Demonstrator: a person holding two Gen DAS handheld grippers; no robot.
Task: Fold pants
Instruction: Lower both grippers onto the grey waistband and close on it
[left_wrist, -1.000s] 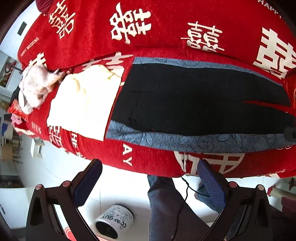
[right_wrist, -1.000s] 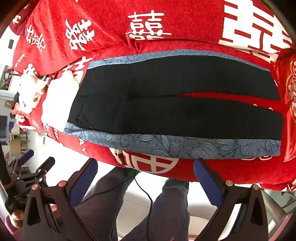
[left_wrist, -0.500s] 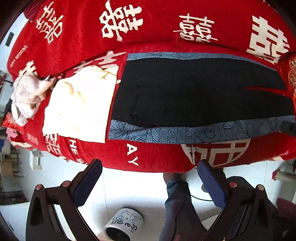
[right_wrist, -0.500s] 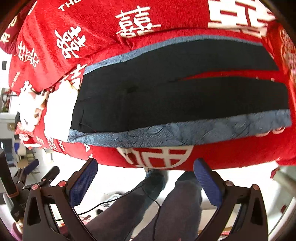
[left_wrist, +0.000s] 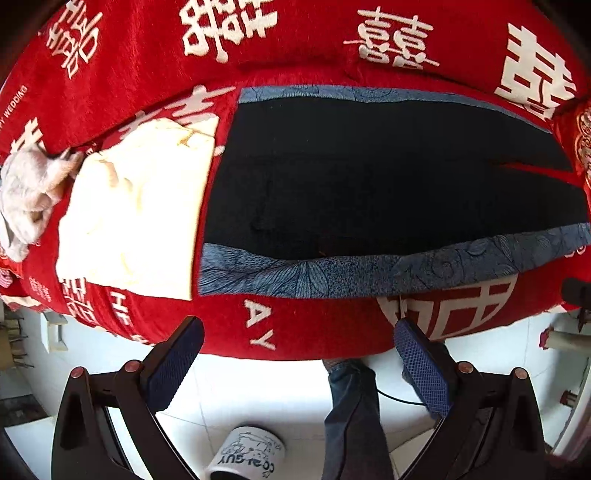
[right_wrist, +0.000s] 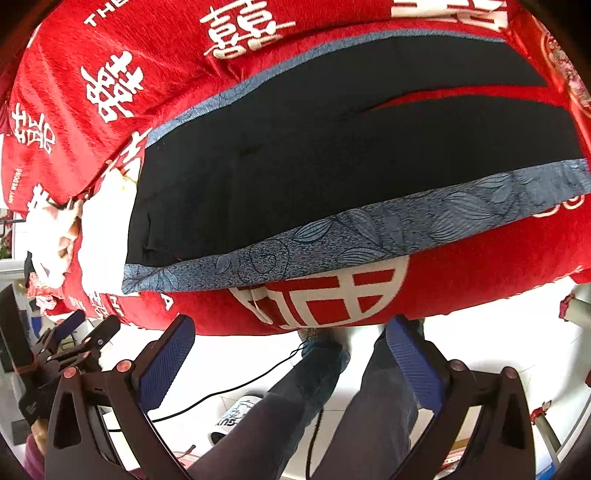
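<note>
Lettering on the red cover and on a cup on the floor

The red plush cover (left_wrist: 295, 328) with white print carries large white Chinese double-happiness characters all over; on its front drop the Latin letters "AY" and, farther left, "HE" can be read, and "WEDDING" runs small along its far left edge. In the right wrist view "THE" shows at its top left. The white round cup (left_wrist: 249, 458) on the floor reads "COOL GUY" upside down.

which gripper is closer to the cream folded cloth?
Left. The left gripper hangs open off the bed edge, just below and right of the cream folded cloth. The right gripper, also open, sits further along the pants, the cloth far to its left.
</note>
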